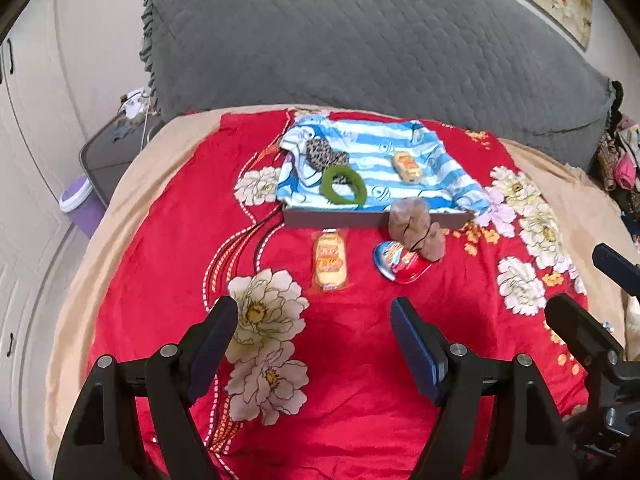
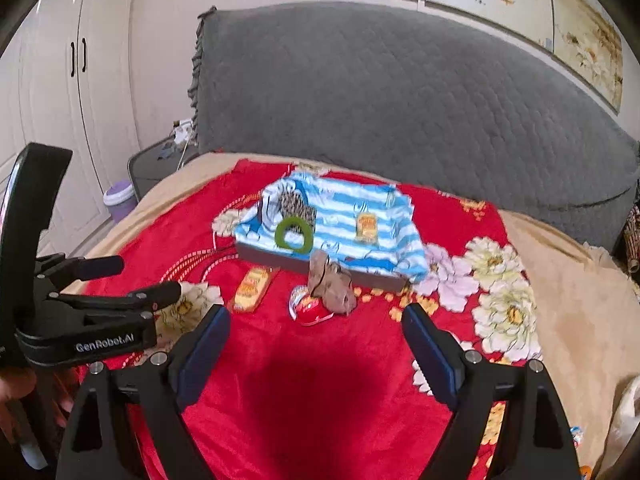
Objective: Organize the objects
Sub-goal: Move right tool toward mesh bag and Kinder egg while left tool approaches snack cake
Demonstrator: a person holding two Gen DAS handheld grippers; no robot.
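Both grippers sit nearest the lens, each empty with its fingers spread wide: the left gripper [image 1: 314,336] hovers over the near part of the red floral bedspread [image 1: 360,380], the right gripper [image 2: 316,344] likewise, neither touching any item. Left to right, a packaged snack cake [image 1: 329,261] lies flat on the bedspread just short of the tray's near edge; beside it to the right a red and blue foil packet [image 1: 400,266] lies touching a brown fuzzy bundle [image 1: 416,226], which leans against the near wall of the shallow grey tray [image 1: 340,219]. That tray is lined with a blue-and-white striped cloth [image 1: 400,148] and already holds, at its left end, a leopard-print piece [image 1: 322,152] with a green hair tie [image 1: 343,185] overlapping it, and, toward the right, a second snack cake [image 1: 407,166]. Judged from this layout, three items remain outside the tray. Risks: the soft bedspread may bunch under descending fingers and be pinched with the thin packet; the bundle and foil packet touch, so gripping one may drag the other; squeezing could crush the cake. Legible writing: "GenRobot.AI" on the left gripper body seen from the right wrist view. Snack wrapper print is too blurred to read.
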